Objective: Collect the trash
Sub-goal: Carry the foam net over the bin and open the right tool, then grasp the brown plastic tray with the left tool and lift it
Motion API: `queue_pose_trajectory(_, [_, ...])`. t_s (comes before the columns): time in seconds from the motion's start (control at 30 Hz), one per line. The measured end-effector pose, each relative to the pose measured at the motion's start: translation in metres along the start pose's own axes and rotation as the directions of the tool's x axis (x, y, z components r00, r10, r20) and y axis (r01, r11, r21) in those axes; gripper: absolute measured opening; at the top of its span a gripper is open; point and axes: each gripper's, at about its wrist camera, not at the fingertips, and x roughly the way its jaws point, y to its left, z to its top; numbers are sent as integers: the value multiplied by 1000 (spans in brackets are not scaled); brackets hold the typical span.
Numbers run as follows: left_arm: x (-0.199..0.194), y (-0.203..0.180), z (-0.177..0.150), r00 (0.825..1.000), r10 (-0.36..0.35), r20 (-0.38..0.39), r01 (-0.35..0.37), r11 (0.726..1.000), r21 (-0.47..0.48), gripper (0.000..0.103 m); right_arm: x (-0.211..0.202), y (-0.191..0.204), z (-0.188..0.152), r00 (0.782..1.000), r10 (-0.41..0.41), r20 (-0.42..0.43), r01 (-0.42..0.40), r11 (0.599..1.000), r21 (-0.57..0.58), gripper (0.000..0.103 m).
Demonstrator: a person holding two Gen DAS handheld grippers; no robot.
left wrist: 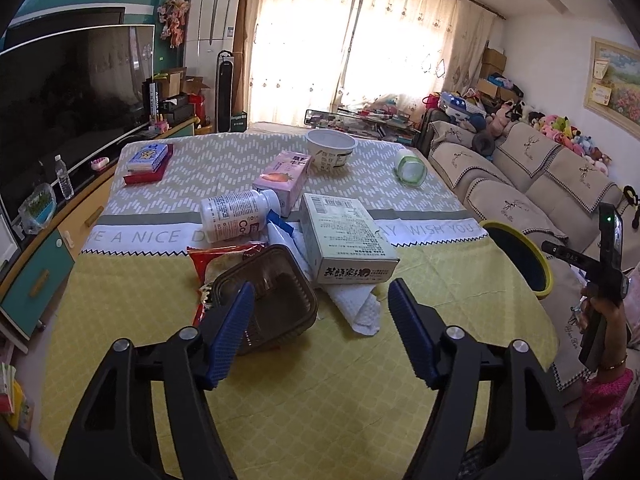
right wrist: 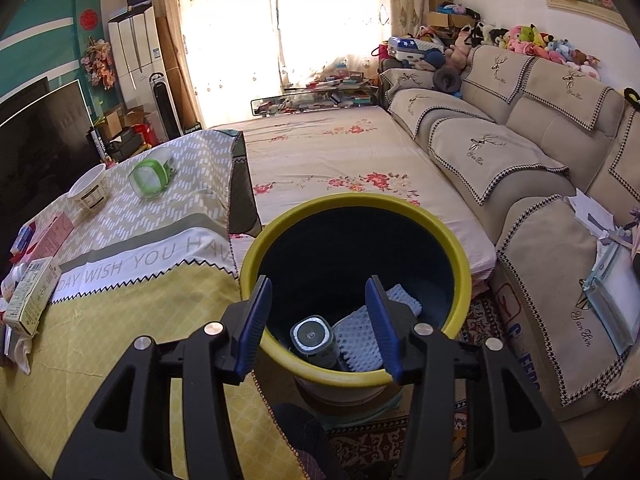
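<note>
My left gripper [left wrist: 320, 284] hangs open low over the table's trash pile. Its left finger [left wrist: 236, 316] reaches into a brown plastic tray [left wrist: 276, 300], while the right finger stands apart over a white paper towel [left wrist: 360, 310]. Around the tray lie a red wrapper [left wrist: 216, 258], a white bottle [left wrist: 236, 210] on its side, a pink carton [left wrist: 282, 178] and a grey-green box [left wrist: 348, 236]. My right gripper [right wrist: 318, 280] is open above the yellow-rimmed bin [right wrist: 352, 200], with nothing between its fingers. Inside the bin lie a can [right wrist: 314, 340] and a white foam net [right wrist: 360, 332].
Farther back on the table stand a paper bowl [left wrist: 331, 148], a green-lidded jar [left wrist: 410, 166] on its side and a blue box [left wrist: 148, 158] on a red one. The bin [left wrist: 538, 252] stands off the table's right corner. A sofa [right wrist: 520, 168] lies right, a TV [left wrist: 68, 92] left.
</note>
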Motion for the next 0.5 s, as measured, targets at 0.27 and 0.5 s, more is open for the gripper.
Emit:
queue_pose_trajectory(0.27, [30, 2, -4, 998, -3, -69, 3, 1000, 1, 40, 1, 10, -2, 1000, 20, -13, -20, 1000, -14, 47])
queue_pose_trajectory(0.5, [39, 6, -5, 996, 5, -93, -6, 1000, -5, 20, 4, 15, -1, 999, 34, -23, -34, 999, -22, 47])
